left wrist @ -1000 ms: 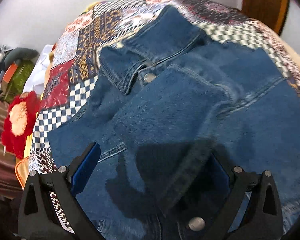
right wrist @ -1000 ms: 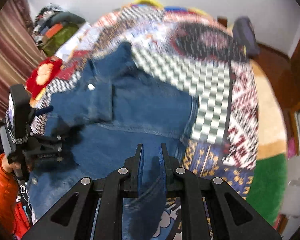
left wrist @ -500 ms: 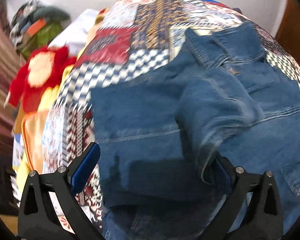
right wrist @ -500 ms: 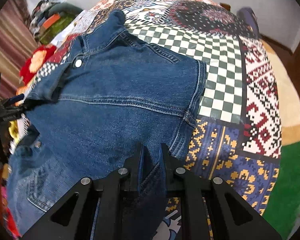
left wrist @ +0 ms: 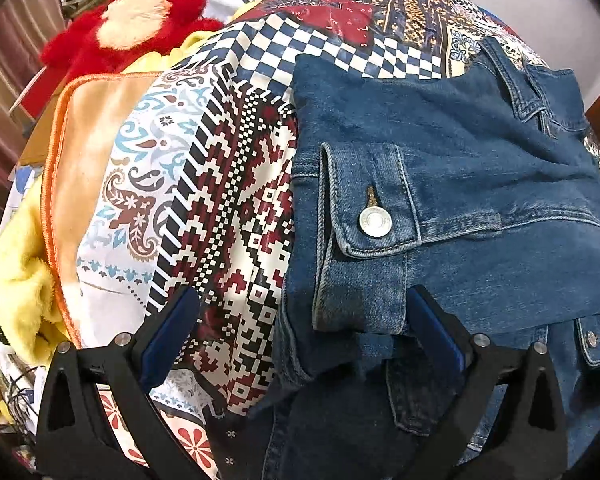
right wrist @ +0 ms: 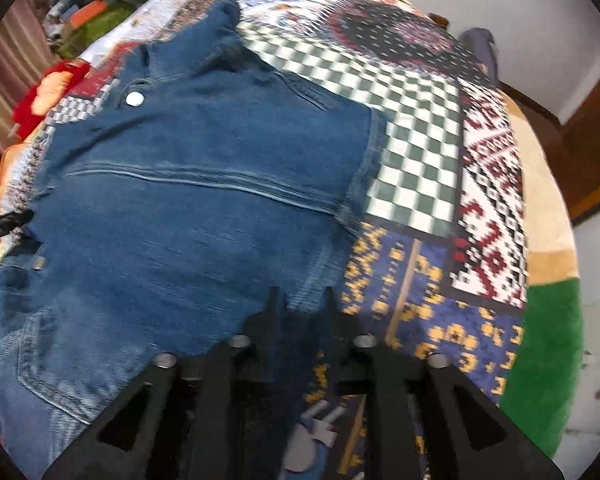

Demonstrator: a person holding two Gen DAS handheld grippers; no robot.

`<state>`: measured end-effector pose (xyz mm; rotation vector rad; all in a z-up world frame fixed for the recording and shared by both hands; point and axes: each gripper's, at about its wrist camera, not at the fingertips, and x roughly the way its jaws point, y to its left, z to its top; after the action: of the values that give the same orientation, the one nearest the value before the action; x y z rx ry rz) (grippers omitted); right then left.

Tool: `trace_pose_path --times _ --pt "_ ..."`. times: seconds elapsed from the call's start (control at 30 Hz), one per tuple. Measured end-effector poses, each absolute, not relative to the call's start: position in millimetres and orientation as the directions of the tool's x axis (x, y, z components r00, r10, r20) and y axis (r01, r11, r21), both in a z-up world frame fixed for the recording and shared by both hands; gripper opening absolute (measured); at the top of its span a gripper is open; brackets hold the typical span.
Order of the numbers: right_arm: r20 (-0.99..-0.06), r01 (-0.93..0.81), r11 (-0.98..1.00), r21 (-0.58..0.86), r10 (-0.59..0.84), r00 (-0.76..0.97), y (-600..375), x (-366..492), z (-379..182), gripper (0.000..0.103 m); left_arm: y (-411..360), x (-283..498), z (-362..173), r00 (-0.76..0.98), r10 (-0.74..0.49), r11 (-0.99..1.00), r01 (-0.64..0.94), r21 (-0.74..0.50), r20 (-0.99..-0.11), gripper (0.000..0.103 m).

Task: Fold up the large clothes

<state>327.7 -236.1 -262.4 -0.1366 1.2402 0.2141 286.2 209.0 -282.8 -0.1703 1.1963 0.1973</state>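
a blue denim jacket [left wrist: 460, 184] lies spread on the bed, on top of a patchwork bedspread [left wrist: 236, 208] of checks, paisley and pixel patterns. in my left wrist view a cuff [left wrist: 374, 208] with a silver snap button [left wrist: 375, 222] is folded over the jacket's body, and the collar [left wrist: 528, 84] sits at the far end. my left gripper [left wrist: 300, 332] has its jaws wide apart: one blue pad hangs over the bedspread, the other lies against the denim, and the jacket's edge and the end of the sleeve lie between them, gripped by neither.

in my right wrist view, which is blurred, the jacket [right wrist: 188, 184] fills the left and middle of the bed, with the bedspread's green and white checks [right wrist: 416, 148] just beside its far edge. my right gripper [right wrist: 300, 300] has its jaws narrow, close together over the near edge of the denim; i cannot tell whether cloth is pinched between them.

beyond the bed on the left wrist view sit a red plush toy [left wrist: 128, 28] and a yellow fleece blanket [left wrist: 20, 272] at the bedspread's border.
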Motion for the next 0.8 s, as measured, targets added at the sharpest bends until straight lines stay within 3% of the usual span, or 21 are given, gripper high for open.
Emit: trace_pose_path --times 0.03,0.07,0.1,0.47,0.8 --pt "-0.946 -0.218 0.976 0.001 0.072 0.316 -240 328 -262 0.047 207 286 -282 0.355 0.071 0.972 -0.233 -0.015 -0.932 0.103" --pt "-0.945 -0.178 0.983 -0.032 0.028 0.326 -246 327 -262 0.067 205 286 -282 0.358 0.081 0.975 -0.223 -0.001 -0.930 0.103" --pt "-0.944 -0.159 0.987 -0.038 0.017 0.329 -251 327 -261 0.071 203 286 -280 0.359 0.088 0.976 -0.217 0.009 -0.929 0.103" --pt "-0.917 -0.082 0.986 0.145 0.165 0.364 -278 334 -226 0.071 213 298 -238 0.415 0.159 0.975 -0.207 0.077 -0.896 0.103" --pt "-0.880 -0.057 0.968 0.245 0.246 0.405 -272 385 -214 0.071 236 349 -248 0.410 0.009 0.959 -0.263 -0.109 -0.912 0.103"
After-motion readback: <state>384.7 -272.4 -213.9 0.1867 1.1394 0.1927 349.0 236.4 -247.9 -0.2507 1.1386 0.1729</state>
